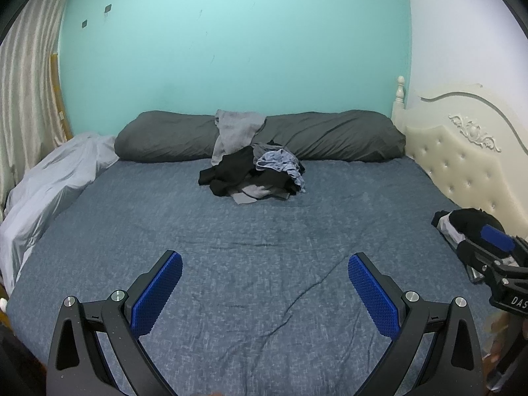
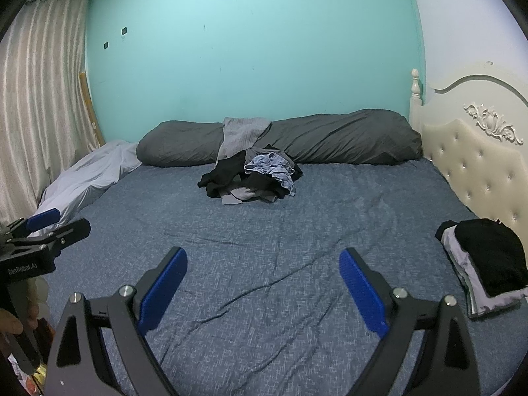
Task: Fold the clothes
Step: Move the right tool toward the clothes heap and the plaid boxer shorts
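Clothes pile (image 1: pixel 254 168), unfolded, at 12 o'clock, well apart from both grippers. Left gripper (image 1: pixel 265 264) jaws released, empty; right gripper (image 2: pixel 263 259) the same, both over bare blue bed sheet (image 1: pixel 264 247). Folded stack (image 2: pixel 485 264) at 3 o'clock near cream headboard (image 2: pixel 478 165). Long grey pillow (image 1: pixel 330 137) behind pile, grey garment draped on it. Teal wall (image 1: pixel 231 43), curtain (image 2: pixel 39 99) at 9 o'clock.

We see a mottled blue sheet (image 2: pixel 264 264) and, at twelve o'clock, a heap of clothes (image 2: pixel 252 178) in black, grey and pale blue. Behind it lie a charcoal bolster (image 2: pixel 346 138) and a turquoise wall (image 2: pixel 250 49). Our grippers' pads (image 2: pixel 163 288) are bright blue.
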Demonstrator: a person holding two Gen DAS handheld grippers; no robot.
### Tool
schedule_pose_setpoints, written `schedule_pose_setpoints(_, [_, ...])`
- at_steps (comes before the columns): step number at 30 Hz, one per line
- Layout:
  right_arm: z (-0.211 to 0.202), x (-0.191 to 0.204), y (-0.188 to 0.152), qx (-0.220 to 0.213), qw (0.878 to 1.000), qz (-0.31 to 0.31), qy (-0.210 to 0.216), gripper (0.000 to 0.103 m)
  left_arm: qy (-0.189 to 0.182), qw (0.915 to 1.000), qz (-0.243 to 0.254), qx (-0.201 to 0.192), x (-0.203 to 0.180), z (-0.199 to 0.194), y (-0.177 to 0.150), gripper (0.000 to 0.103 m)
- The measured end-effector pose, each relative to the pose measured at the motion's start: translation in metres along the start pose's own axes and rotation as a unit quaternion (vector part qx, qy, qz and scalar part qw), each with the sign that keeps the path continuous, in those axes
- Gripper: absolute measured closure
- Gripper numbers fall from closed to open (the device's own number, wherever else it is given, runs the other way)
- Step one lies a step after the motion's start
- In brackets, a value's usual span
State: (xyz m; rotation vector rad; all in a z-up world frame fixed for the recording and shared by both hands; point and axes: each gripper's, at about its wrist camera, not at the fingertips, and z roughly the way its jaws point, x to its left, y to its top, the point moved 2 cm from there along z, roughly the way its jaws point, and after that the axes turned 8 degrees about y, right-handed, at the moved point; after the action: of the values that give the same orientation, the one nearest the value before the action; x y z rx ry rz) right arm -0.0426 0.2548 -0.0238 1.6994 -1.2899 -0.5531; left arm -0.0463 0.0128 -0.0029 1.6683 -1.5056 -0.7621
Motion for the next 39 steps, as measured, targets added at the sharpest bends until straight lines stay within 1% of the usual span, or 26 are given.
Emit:
schedule_pose_setpoints(6, [0.024,-0.012,0.008,0.007,1.000,0.005,-0.001,0.009,-0.003,1.0000,-0.001,0.007,0.000,0.030,0.010,0.000])
schedule_pose_setpoints(14, [0.082,-0.033,0.026,0.021,1.000,0.007,-0.001,0.009,-0.010,0.9997,0.000,0.022,0.002,0.095,0.023,0.000])
schedule_pose_setpoints(25, [0.203,-0.064,0.050,0.049,0.999,0.003,-0.002,0.009,-0.017,0.9984,-0.024,0.048,0.015,0.212,0.044,0.000])
schedule_pose_setpoints(31, [0.275,-0.077,0.065,0.059,0.998,-0.009,-0.003,0.009,-0.035,0.9977,-0.029,0.050,0.014,0.271,0.054,0.000])
schedule_pose_setpoints(39, [0.367,-0.096,0.084,0.074,0.997,-0.020,-0.005,0.009,-0.040,0.9963,-0.037,0.067,0.014,0.353,0.063,0.000])
